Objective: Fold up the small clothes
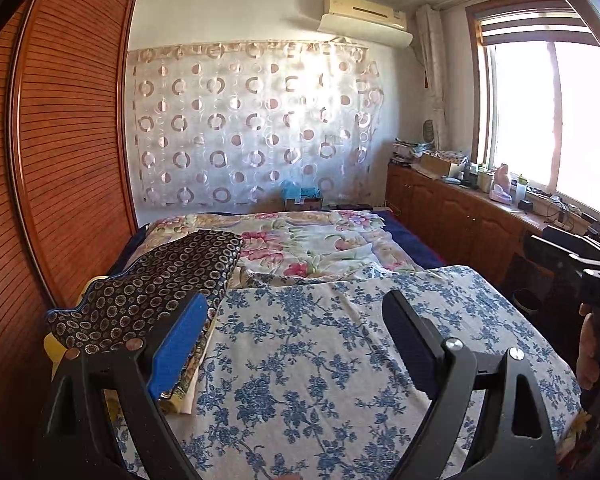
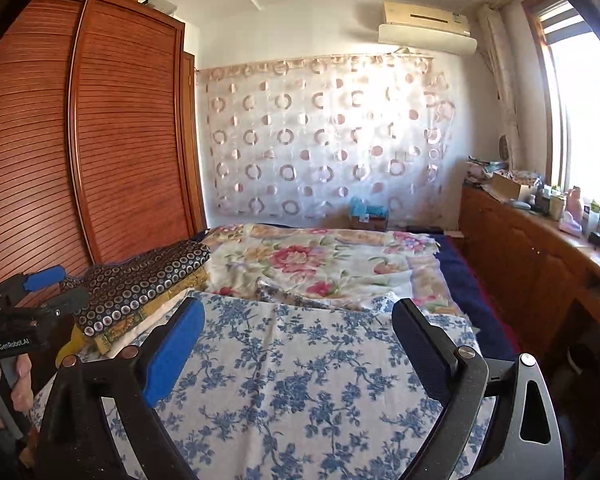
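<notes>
On the bed, a white cotton-looking cloth printed with blue flower sprays (image 1: 340, 360) lies spread flat over the near end, smooth apart from one soft crease running toward the far edge; its shape reads as a broad rectangle, and which way its long axis runs cannot be told, since its near part passes out of sight under the tools. Beyond its far edge lies a rumpled cream sheet with pink and red blooms (image 1: 300, 244), and past that a dark blue blanket (image 1: 400, 232) shows along the bed's right edge. At the bed's left edge, beside the blue-flowered cloth, sits a stack of folded clothes (image 1: 148, 292): the top piece is dark fabric covered in small pale rings, with mustard-yellow and white layers showing beneath it in the right wrist view. The left gripper (image 1: 296, 320) hovers above the blue-flowered cloth with its jaws spread wide, one finger padded in blue foam and the other in ribbed black, and nothing between them. The right gripper (image 2: 300, 324) is of the same build and is likewise gaping and empty over the same cloth. A hand (image 2: 4, 388) wraps the left tool's grey handle. A slatted wooden wardrobe (image 1: 60, 140) stands along the left side of the bed, and a sheer curtain with ring patterns (image 1: 252, 120) covers the far wall.
</notes>
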A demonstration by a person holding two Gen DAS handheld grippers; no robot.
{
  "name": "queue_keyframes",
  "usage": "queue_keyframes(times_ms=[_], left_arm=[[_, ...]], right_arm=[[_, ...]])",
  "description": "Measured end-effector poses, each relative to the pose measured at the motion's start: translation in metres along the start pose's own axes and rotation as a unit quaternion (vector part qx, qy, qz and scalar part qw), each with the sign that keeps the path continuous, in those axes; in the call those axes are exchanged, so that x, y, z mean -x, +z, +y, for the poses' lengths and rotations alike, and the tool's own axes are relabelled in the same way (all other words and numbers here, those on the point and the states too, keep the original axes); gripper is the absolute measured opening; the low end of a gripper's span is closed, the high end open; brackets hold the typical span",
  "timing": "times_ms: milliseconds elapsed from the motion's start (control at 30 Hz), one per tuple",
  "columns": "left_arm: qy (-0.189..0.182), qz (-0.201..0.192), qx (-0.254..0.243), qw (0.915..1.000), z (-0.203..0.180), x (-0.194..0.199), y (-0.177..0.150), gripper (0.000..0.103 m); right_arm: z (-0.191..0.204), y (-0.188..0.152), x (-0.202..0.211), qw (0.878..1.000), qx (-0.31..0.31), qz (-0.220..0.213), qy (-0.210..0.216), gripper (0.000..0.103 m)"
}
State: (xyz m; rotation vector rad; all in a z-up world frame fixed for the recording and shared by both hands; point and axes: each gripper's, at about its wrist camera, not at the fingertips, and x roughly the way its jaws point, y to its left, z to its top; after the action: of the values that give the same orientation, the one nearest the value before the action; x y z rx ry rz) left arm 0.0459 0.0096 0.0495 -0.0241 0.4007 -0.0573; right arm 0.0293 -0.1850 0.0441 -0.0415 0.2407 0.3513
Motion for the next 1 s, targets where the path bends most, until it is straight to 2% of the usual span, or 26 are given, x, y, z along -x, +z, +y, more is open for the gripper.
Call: queue_keyframes(times_ms=[1000], left_arm=[[-0.001,-0.002,-0.004,1.0,-0.009,0.003,0.003,0.09]], right_arm=[[-0.002,-0.01,-0.008,1.0,-0.002,-0.001,-0.005,0.095]])
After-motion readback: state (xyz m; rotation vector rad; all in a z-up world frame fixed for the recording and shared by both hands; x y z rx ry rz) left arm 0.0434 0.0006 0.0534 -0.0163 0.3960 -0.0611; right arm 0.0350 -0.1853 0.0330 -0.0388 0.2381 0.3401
